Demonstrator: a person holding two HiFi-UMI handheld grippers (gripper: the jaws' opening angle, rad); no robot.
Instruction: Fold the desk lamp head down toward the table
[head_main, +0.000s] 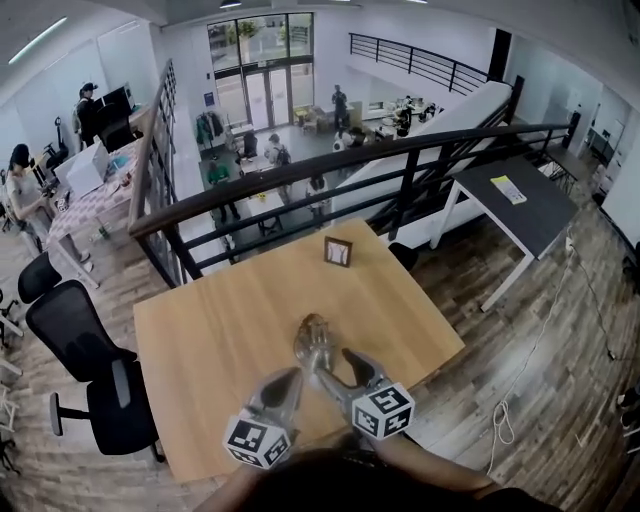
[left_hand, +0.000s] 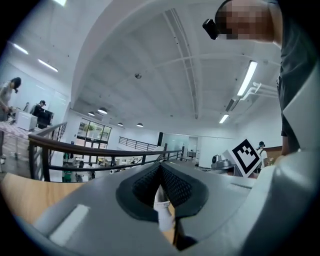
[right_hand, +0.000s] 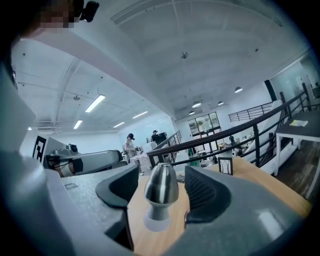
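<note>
The head view alone lays out the whole setting. A wooden bench (head_main: 220, 340) fills the middle of the frame, with a small picture frame (head_main: 338, 251) standing near its far edge. A dark railing (head_main: 300, 170) runs behind it, a black office chair (head_main: 90, 350) sits at the left, and a dark table (head_main: 520, 205) at the upper right. The silver lamp head (head_main: 314, 340) shows low in the centre of the bench, between and just ahead of the two tools, but this view does not show how the jaws stand.

The right gripper view settles that for the right hand-held gripper (right_hand: 161, 175). Its jaws stand wide apart with the lamp head between them, upright and rounded, and neither pad touches it, so it is released. A pale collar (right_hand: 157, 222) sits under the metal. The picture frame shows beyond, right of centre.

The left gripper view shows what no other view does. The left hand-held gripper (left_hand: 160, 172) is clenched, its ribbed pads meeting at the tips. A white stem (left_hand: 162, 210) of the lamp is pinched in the narrow gap nearer the camera, with bench wood visible below it. The other tool's marker cube (left_hand: 246, 155) shows at the right of that frame.

In the head view the left hand-held gripper (head_main: 292, 378) and the right one (head_main: 338, 368) converge at the lamp from the bottom of the frame.
</note>
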